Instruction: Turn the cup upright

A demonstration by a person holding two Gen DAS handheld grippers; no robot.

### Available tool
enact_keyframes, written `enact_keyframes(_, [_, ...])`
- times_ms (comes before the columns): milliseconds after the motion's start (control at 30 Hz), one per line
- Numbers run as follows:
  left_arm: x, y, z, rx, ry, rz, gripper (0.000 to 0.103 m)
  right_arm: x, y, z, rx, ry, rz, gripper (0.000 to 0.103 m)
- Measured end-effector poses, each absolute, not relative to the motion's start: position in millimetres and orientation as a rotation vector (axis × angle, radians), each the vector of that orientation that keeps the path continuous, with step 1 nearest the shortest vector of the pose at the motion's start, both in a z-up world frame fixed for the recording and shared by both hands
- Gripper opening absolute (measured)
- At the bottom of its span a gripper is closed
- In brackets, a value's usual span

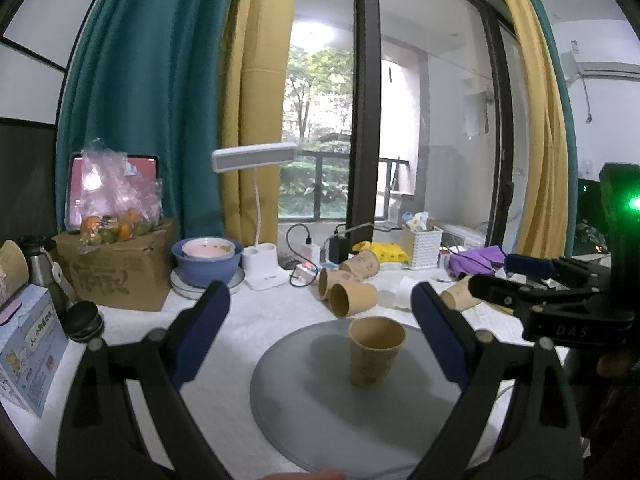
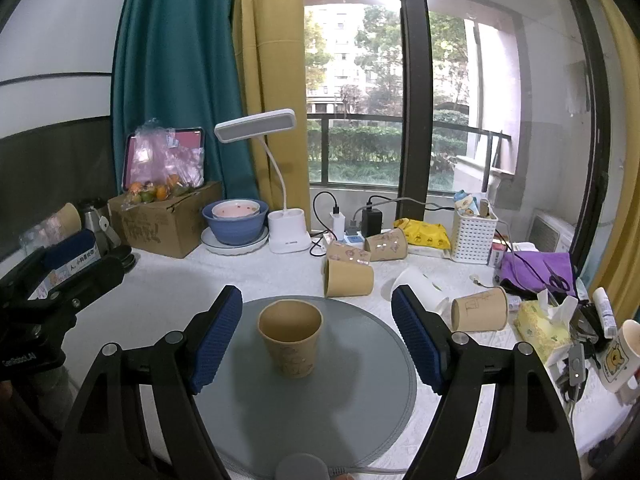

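A tan paper cup [image 1: 376, 350] stands upright, mouth up, on a round grey mat [image 1: 304, 412]; it also shows in the right wrist view [image 2: 291, 338] on the mat [image 2: 320, 408]. My left gripper [image 1: 320, 316] is open and empty, fingers wide apart, the cup a little ahead between them. My right gripper [image 2: 316, 320] is open and empty, with the cup standing between its blue pads [image 2: 216, 340] without touching. The right gripper shows at the right of the left wrist view [image 1: 532, 280]; the left gripper shows at the left of the right wrist view [image 2: 60, 268].
Several paper cups lie on their sides behind the mat [image 2: 348, 276], [image 2: 478, 310]. A white desk lamp [image 2: 286, 228], blue bowl [image 2: 236, 222], cardboard box [image 2: 164, 220], white basket [image 2: 474, 236], tissue pack [image 2: 542, 326] and mug [image 2: 618, 356] stand around the white table.
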State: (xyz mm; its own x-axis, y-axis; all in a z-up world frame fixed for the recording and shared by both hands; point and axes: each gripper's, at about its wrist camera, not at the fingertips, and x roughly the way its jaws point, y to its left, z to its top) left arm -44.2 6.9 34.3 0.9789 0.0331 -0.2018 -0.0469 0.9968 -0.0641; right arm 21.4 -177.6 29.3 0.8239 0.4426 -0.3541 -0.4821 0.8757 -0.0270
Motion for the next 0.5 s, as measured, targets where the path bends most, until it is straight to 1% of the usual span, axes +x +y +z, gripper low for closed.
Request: enact_keyframes(500, [-45.2,9.1,32.5,-0.076,0.204,0.042,0.093,21.3,-176.8,29.6,-0.119,0.348,0.495,0.080])
